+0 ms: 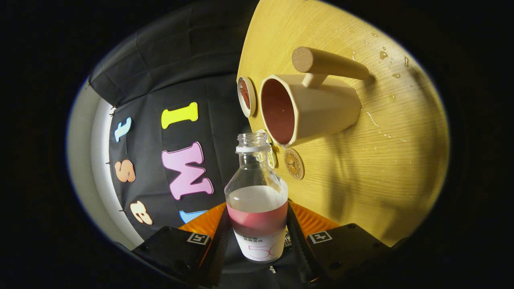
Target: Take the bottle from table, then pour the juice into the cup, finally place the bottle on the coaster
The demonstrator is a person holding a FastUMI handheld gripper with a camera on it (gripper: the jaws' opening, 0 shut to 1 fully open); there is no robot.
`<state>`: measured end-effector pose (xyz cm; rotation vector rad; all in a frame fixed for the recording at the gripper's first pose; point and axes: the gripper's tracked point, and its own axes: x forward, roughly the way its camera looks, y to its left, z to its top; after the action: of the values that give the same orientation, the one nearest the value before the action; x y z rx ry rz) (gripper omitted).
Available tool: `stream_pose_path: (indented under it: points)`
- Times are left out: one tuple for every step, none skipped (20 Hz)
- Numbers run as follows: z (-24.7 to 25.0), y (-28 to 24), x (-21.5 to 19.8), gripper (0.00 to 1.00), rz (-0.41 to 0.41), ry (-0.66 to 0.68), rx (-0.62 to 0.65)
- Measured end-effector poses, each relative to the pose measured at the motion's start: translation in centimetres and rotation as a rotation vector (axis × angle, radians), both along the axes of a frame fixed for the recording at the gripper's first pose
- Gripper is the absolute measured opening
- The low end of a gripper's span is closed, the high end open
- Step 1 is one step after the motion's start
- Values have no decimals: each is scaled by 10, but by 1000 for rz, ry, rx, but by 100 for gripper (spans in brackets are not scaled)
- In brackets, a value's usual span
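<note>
My gripper (257,224) is shut on a clear, uncapped bottle (257,188); one finger presses on each side of its lower body. Pink juice fills the bottle's lower part, above a white label. The view is rolled, so the bottle lies tipped sideways relative to the wooden table (381,160). Its open mouth (252,139) is just short of the rim of a beige cup (317,108) with a round wooden handle. The cup's inside looks dark red. A round brown coaster (294,163) lies on the table beside the bottle's neck.
A small round white-rimmed disc with a reddish centre (245,96) sits on the table edge beyond the cup. Several liquid drops (383,54) dot the table past the cup's handle. The booth's black cloth wall (168,80) hangs behind the bottle.
</note>
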<state>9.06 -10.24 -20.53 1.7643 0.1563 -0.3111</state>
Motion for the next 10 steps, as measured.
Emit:
stream_pose_path:
  points:
    - [2,0,1,74,-2,1,10]
    - [3,0,2,74,-3,1,18]
    - [5,1,2,74,-2,1,24]
    - [5,1,2,74,-1,2,29]
    - [7,1,3,74,3,4,37]
    - [9,1,3,74,7,6,44]
    - [10,0,2,74,9,6,49]
    - [11,-1,3,74,16,6,54]
    - [12,-1,4,74,25,3,62]
    - [13,-1,5,74,38,3,77]
